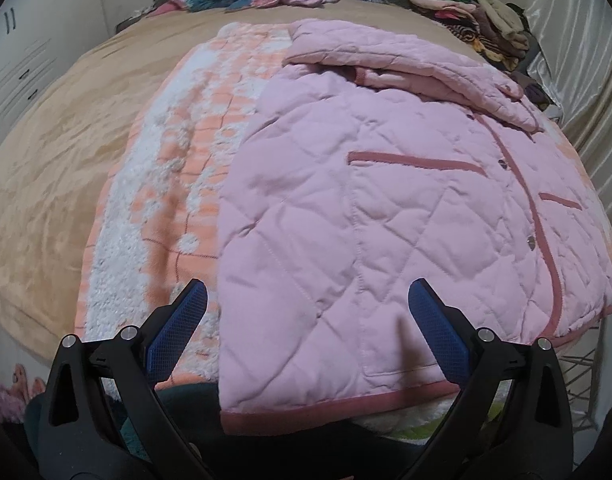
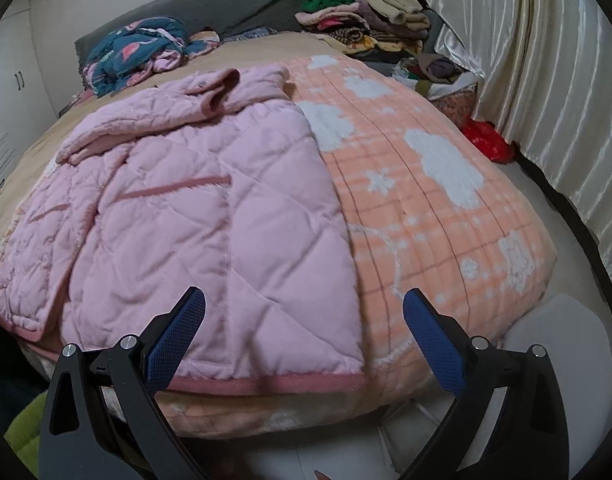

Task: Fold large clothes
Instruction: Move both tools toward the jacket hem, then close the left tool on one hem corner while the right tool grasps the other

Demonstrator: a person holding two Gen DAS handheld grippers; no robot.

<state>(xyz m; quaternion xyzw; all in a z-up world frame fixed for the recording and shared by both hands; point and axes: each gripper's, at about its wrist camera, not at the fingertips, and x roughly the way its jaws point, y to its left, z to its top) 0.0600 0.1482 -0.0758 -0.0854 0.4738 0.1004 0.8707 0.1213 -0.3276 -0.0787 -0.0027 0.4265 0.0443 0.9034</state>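
We are holding both claws spread wide over the near edge of the bed [image 1: 46,168], and neither one is gripping anything. The left claw [image 1: 308,292] is hovering just above the hem end of the pink quilted jacket [image 1: 366,220], which is lying flat on the peach and white blanket [image 1: 186,152] with its front facing up; its right finger is sitting over the jacket's lower panel, while its left finger is hanging over the blanket just beside the jacket's left side edge. The jacket's darker pink hem is running across just below the gap between the fingers, at the edge of the bed. One sleeve is lying folded across the jacket's upper part, far from the claw. In the right wrist view, the right claw [image 2: 304,296] is straddling the jacket's right side edge: its left finger is sitting above the pink quilting [image 2: 206,220] near the hem corner, and its right finger is hanging over the bare blanket [image 2: 426,208]. We cannot tell whether any fingertip is touching the cloth. Behind the jacket, a blue patterned quilt [image 2: 134,52] is bunched near the headboard, and a pile of clothes [image 2: 366,20] is stacked beside the curtain [image 2: 546,100].
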